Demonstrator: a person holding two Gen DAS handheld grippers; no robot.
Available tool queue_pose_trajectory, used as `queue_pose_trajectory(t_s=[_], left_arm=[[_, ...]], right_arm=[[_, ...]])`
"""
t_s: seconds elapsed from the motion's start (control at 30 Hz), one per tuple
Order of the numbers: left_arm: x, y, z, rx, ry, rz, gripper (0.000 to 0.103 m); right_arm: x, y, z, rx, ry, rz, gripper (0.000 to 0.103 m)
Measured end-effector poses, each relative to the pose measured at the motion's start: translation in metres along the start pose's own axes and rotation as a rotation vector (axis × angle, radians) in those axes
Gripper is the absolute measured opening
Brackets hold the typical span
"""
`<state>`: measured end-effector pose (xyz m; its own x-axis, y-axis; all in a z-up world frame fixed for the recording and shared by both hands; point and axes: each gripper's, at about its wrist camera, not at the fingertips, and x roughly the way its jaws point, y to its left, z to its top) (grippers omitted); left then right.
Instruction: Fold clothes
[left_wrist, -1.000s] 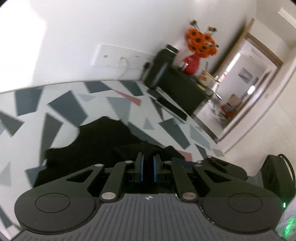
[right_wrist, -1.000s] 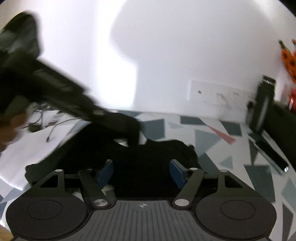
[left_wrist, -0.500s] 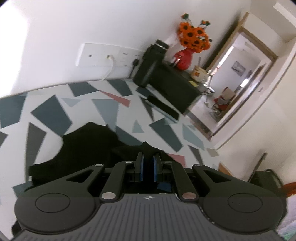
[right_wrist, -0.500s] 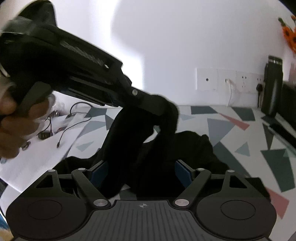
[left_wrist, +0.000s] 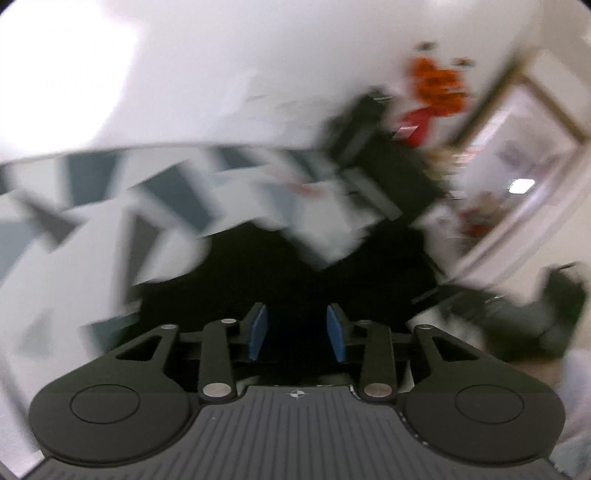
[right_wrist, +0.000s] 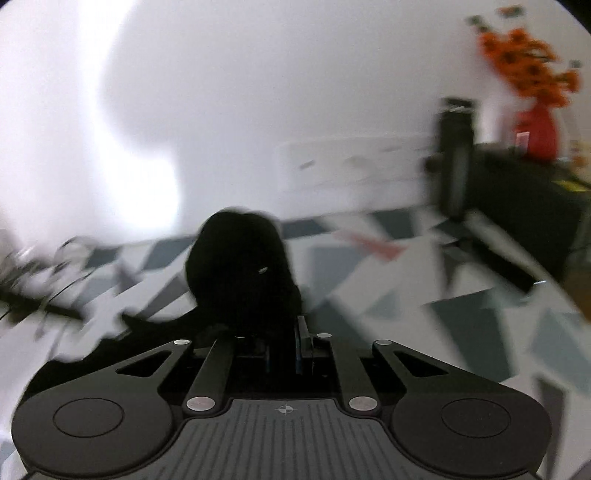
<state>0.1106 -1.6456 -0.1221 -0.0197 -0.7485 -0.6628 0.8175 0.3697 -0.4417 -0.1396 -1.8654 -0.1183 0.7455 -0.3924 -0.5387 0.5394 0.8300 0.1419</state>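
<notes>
A black garment (left_wrist: 280, 273) lies crumpled on the patterned table (left_wrist: 92, 206) in the blurred left wrist view. My left gripper (left_wrist: 297, 332) hovers over it, open, blue pads (left_wrist: 257, 332) apart with dark cloth seen below the gap. In the right wrist view my right gripper (right_wrist: 284, 350) is shut on the black garment (right_wrist: 240, 269), which bunches up in a lump rising ahead of the fingers. Both views are smeared by motion.
A white wall with a socket strip (right_wrist: 351, 166) backs the table. A dark bottle (right_wrist: 456, 155), a red vase of orange flowers (right_wrist: 535, 129) and a black cabinet (right_wrist: 524, 192) stand at the right. Cables (right_wrist: 44, 280) lie at the left. A doorway (left_wrist: 517, 158) opens beyond.
My left gripper, shut on the cloth before, has opened and let go. My right gripper, open before, has shut on the garment. Both cameras are moving fast.
</notes>
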Motion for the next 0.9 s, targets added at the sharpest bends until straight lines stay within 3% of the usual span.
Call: queue_pose_trajectory(t_s=[0.13, 0.2, 0.23, 0.3, 0.37, 0.5, 0.53, 0.57, 0.67, 0.83, 0.9], left_arm=[[0.015, 0.03, -0.02, -0.014, 0.087, 0.219, 0.039], [0.023, 0.037, -0.029, -0.019, 0.121, 0.283, 0.058], [0.026, 0.039, -0.033, -0.019, 0.13, 0.296, 0.062], [0.032, 0.038, -0.039, -0.018, 0.15, 0.304, 0.064], [0.036, 0.036, -0.045, -0.01, 0.168, 0.314, 0.068], [0.043, 0.031, -0.049, 0.034, 0.166, 0.346, 0.076], [0.044, 0.03, -0.05, 0.044, 0.166, 0.353, 0.077], [0.045, 0.029, -0.051, 0.058, 0.168, 0.362, 0.078], [0.049, 0.027, -0.053, 0.111, 0.179, 0.39, 0.078], [0.055, 0.019, -0.062, 0.245, 0.208, 0.428, 0.084], [0.054, 0.017, -0.065, 0.264, 0.185, 0.432, 0.085]], right_arm=[[-0.01, -0.045, 0.021, 0.099, -0.153, -0.182, 0.01], [-0.013, -0.058, 0.028, 0.133, -0.241, -0.274, 0.01], [-0.012, -0.063, 0.03, 0.136, -0.265, -0.309, 0.01], [0.004, -0.07, 0.03, 0.107, -0.215, -0.331, 0.01], [0.026, -0.073, 0.023, 0.068, -0.109, -0.329, 0.012], [0.059, -0.07, -0.005, 0.025, 0.062, -0.326, 0.031], [0.062, -0.069, -0.011, 0.027, 0.088, -0.33, 0.043], [0.063, -0.068, -0.016, 0.035, 0.108, -0.331, 0.052], [0.056, -0.069, -0.028, 0.063, 0.139, -0.287, 0.061], [0.023, -0.057, -0.037, 0.061, 0.178, -0.169, 0.063], [0.009, -0.049, -0.039, 0.05, 0.179, -0.126, 0.069]])
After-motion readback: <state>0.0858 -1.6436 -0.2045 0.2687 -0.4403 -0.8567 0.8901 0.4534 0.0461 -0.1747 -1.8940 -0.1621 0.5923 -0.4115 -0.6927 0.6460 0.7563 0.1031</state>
